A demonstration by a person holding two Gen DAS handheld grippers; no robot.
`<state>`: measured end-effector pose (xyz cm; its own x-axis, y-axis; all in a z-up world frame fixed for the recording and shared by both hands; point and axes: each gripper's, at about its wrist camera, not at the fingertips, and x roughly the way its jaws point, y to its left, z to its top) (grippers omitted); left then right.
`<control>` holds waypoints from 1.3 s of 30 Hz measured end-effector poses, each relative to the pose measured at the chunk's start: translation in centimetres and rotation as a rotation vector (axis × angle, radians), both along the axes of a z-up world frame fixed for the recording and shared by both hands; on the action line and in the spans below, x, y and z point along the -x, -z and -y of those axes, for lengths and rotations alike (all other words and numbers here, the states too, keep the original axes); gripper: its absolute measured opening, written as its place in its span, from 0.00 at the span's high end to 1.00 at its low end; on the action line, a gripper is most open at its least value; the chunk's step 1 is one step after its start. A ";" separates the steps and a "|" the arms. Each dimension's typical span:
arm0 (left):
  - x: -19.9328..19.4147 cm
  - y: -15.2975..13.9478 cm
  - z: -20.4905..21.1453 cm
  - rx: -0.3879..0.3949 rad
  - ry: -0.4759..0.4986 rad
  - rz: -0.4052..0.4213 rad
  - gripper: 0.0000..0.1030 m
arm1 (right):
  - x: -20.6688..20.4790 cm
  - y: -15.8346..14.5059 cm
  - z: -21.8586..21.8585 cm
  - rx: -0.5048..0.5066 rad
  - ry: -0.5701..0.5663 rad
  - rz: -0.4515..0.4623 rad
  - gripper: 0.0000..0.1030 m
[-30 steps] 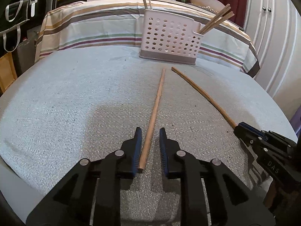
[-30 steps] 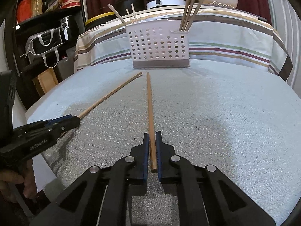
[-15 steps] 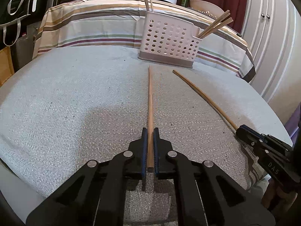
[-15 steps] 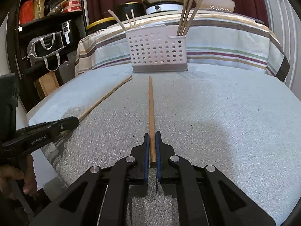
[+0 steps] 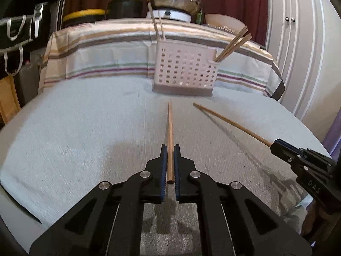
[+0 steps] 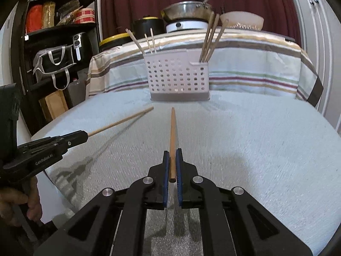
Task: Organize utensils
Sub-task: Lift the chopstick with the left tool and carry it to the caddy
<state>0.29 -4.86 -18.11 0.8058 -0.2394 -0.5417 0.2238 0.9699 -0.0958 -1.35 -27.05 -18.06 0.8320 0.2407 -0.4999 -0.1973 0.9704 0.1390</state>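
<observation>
The left gripper (image 5: 169, 147), black with blue pads, is clamped on the thick end of a long, tapered brown wooden chopstick (image 5: 169, 132). The stick runs straight away from it toward the far edge of the tabletop (image 5: 74, 138), a round top under a pale grey-blue textured cover. Its thin tip stops just short of the white perforated plastic utensil basket (image 5: 184, 70), apart from it. A shadow beneath the stick shows it is raised off the cover.

The right gripper (image 6: 172, 151), of the same make, is closed tight on a second brown wooden chopstick (image 6: 172, 136). That stick also points at the basket and casts a shadow on the cover below it. In the left wrist view this second chopstick (image 5: 232, 124) slants in from the right edge of the tabletop, with the right gripper (image 5: 275, 144) at its near end. In the right wrist view the first chopstick (image 6: 121, 121) slants in from the left edge, and a person's hand (image 6: 15, 204) shows under the left gripper's handle.

The basket stands upright at the far edge of the tabletop, against a striped cloth (image 5: 102, 55) draped over the furniture behind. More wooden chopsticks (image 6: 210, 36) lean in its lower right-hand compartment, and several paler sticks (image 6: 147, 40) rise from its left end.
</observation>
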 end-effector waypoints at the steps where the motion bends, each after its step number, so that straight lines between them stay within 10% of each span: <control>1: 0.1 -0.3 0.0 -0.007 0.000 0.015 0.94 | 0.1 -0.3 0.0 -0.002 0.001 0.008 0.93; 19: 1.0 -7.1 -1.3 0.012 -0.011 0.186 0.94 | 0.6 -7.1 1.1 -0.033 0.017 0.165 0.93; 39: -4.1 -11.4 -1.8 0.026 -0.007 0.151 0.94 | -4.1 -11.3 1.3 -0.018 0.021 0.206 0.93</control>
<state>4.41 -3.06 -6.68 0.8795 -0.2456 -0.4076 0.2305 0.9692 -0.0865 2.77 -28.38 -6.79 0.9212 0.2297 -0.3140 -0.2032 0.9723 0.1153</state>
